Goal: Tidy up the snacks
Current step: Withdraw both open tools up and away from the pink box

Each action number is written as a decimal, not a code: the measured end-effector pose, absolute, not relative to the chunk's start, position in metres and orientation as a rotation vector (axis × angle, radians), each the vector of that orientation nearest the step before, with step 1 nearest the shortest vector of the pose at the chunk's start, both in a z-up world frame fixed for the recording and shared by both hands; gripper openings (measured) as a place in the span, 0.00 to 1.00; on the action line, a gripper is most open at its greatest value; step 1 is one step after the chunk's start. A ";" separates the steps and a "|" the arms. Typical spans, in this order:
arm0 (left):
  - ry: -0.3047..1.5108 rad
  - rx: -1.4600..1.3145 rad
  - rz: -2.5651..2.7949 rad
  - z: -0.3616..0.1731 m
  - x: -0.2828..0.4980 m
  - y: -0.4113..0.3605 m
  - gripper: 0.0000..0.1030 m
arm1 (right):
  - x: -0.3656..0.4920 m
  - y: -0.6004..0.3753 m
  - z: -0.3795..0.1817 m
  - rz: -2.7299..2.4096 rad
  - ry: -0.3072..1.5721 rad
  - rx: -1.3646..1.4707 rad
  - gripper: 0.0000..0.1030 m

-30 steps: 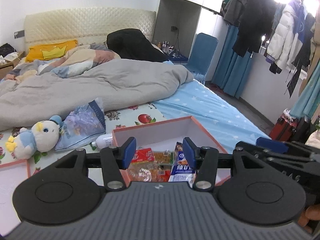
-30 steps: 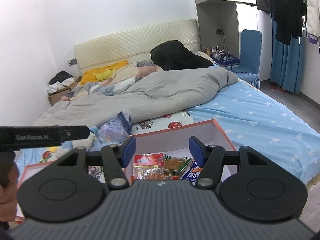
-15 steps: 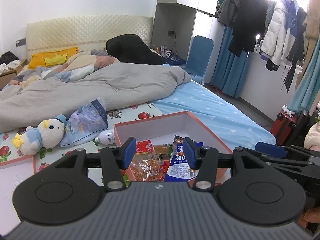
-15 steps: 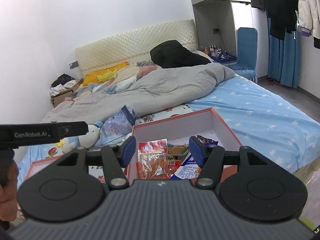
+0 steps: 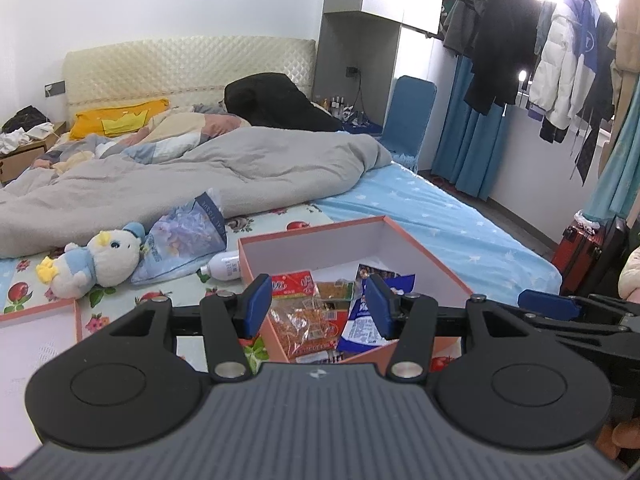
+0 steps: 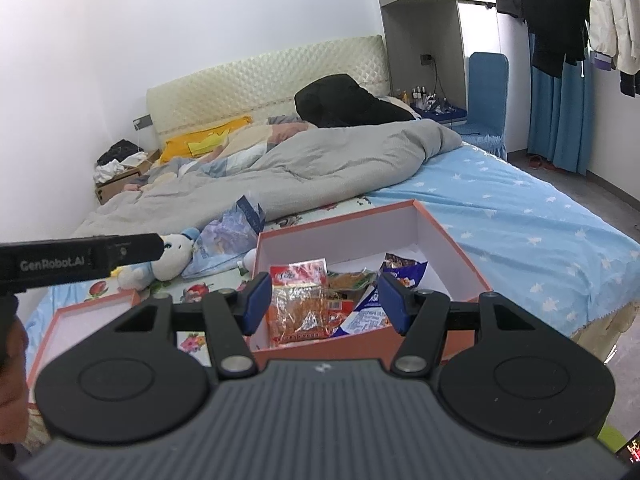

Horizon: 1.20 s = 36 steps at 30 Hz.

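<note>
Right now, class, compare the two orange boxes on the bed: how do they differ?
The nearer orange box holds snack packets; the other box, to its left, shows only a bare white inside. The nearer box has tall walls; the other looks shallower, like a lid. The nearer box is in full view; the other is partly hidden behind the tongs. Both are orange outside, white inside, and lie open on the bed.

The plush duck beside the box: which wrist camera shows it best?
The left wrist view: the plush duck lies whole and unobstructed on the bed. In the right wrist view, the left gripper's body covers part of it.
</note>
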State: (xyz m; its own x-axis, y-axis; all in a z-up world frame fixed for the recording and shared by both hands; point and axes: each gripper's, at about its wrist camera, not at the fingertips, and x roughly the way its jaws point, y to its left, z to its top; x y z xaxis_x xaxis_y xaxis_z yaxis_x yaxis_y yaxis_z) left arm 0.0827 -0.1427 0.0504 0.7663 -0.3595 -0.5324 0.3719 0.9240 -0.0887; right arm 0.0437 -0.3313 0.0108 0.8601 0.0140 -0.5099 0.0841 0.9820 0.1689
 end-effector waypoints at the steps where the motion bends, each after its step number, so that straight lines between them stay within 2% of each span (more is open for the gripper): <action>1: 0.578 0.021 -0.395 0.048 0.081 -0.142 0.56 | 0.043 -0.331 0.010 -0.039 0.539 0.188 0.60; 22: 0.638 0.000 -0.378 0.021 0.092 -0.129 0.56 | 0.042 -0.324 0.000 -0.047 0.568 0.170 0.60; 23: 0.641 0.001 -0.381 0.021 0.092 -0.129 0.60 | 0.042 -0.323 0.000 -0.046 0.568 0.171 0.60; 24: 0.644 0.000 -0.381 0.021 0.093 -0.128 0.69 | 0.042 -0.324 0.001 -0.042 0.566 0.173 0.61; 25: 0.643 -0.002 -0.379 0.021 0.093 -0.128 0.74 | 0.041 -0.324 0.001 -0.037 0.565 0.175 0.65; 26: 0.639 0.001 -0.376 0.021 0.092 -0.127 0.84 | 0.042 -0.324 0.001 -0.035 0.565 0.174 0.80; 27: 0.634 0.002 -0.368 0.021 0.092 -0.127 0.90 | 0.042 -0.324 0.001 -0.035 0.562 0.171 0.90; 29: 0.635 -0.001 -0.361 0.020 0.093 -0.124 0.92 | 0.040 -0.324 0.000 -0.040 0.560 0.160 0.94; 36: 0.650 -0.004 -0.332 0.019 0.096 -0.121 0.98 | 0.041 -0.324 0.000 -0.045 0.556 0.174 0.94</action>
State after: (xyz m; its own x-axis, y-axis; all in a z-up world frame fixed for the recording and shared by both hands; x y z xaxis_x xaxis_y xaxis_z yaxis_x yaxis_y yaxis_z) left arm 0.0964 -0.1205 0.0190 0.7452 -0.3045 -0.5933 0.3018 0.9473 -0.1073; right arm 0.0412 -0.3237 0.0000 0.8486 0.0049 -0.5290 0.0894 0.9842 0.1525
